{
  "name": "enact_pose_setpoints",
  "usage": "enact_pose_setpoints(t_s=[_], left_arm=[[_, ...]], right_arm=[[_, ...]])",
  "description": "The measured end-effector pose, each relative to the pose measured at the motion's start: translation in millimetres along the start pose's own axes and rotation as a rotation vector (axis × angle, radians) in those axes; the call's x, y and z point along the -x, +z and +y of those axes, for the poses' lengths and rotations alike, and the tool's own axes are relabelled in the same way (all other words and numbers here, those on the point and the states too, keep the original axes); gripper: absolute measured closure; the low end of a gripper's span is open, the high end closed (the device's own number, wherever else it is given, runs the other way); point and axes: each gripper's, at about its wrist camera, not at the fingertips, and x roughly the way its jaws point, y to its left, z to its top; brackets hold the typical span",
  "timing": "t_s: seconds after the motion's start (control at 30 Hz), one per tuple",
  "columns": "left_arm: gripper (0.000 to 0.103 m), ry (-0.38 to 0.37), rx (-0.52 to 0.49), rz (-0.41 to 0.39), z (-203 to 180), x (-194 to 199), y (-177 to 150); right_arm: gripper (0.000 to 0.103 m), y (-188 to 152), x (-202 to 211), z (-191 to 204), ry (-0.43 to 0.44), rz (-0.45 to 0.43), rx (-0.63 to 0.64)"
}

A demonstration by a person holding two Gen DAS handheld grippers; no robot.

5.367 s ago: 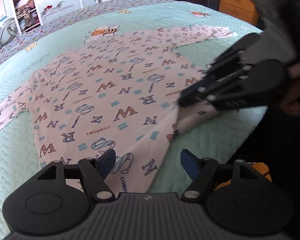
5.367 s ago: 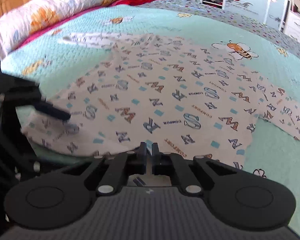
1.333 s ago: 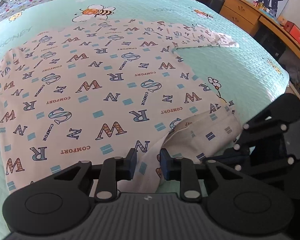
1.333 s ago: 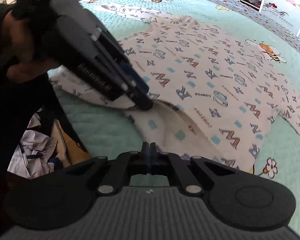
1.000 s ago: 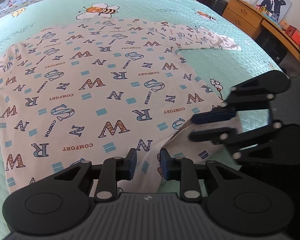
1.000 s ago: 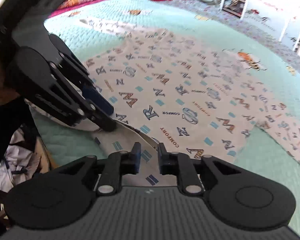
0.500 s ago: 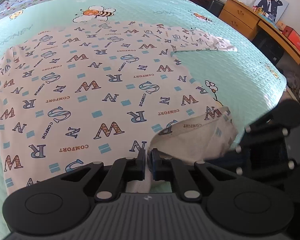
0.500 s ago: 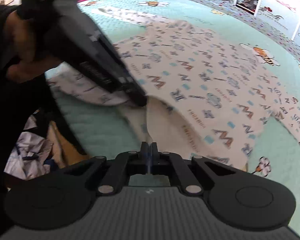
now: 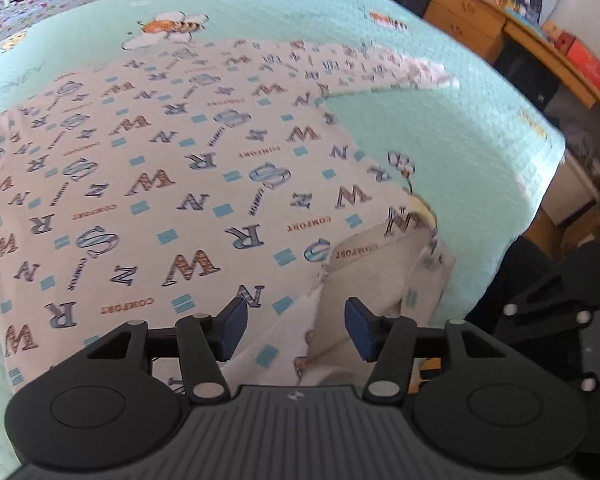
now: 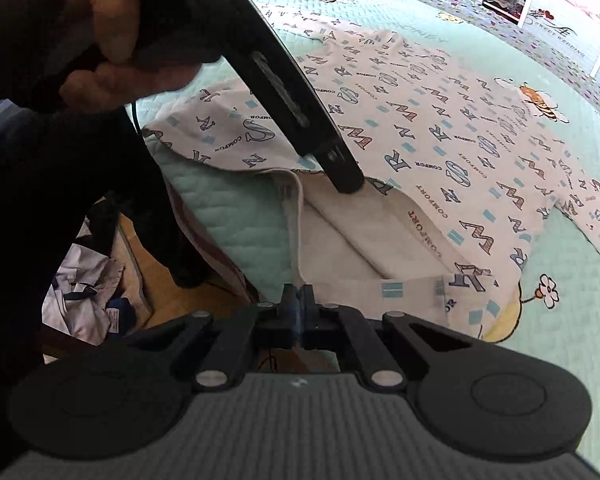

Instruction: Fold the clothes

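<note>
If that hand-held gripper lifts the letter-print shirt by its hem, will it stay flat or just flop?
Probably flop: the white long-sleeved shirt with printed letters already curls over at the hem where the right hand-held gripper pinches it. It looks thin and light, lying flush on the mint-green quilted bedspread. Likely it drags and wrinkles rather than slides stiffly.

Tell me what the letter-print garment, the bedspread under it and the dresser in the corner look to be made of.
Letter-print garment: soft, matte cloth, probably cotton knit; it drapes limply and its turned-up hem shows a plain pale inside.
Bedspread: quilted fabric, matte mint; stitched ridges cover its surface, with printed bees.
Dresser: looks like wood or wood veneer, orange-brown with a slight sheen; too blurred to tell grain.
</note>
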Motion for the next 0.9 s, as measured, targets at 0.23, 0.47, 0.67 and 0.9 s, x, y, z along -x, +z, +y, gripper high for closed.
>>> enact_pose_setpoints(t_s=[0.23,0.47,0.67,0.9], left_arm=[[0.1,0.036,0.024,-0.027,9.4,-0.7,2.9],[0.1,0.059,0.031,-0.095,18.9,28.6,25.1],[0.1,0.087,0.06,-0.215,34.8,66.9,52.8],[0.097,0.156,0.122,-0.225,62.7,59.8,82.3]], right_arm=[[0.103,-5.1,5.8,-0.3,-0.028,-0.03,-0.028],[0.044,23.5,8.2,-3.4,-0.112,-0.192,0.021],[0.057,42.5,-29.7,-28.9,-0.113,-0.178,-0.188],[0.053,54.2,-28.5,-69.2,-0.434,-0.221,-0.34]])
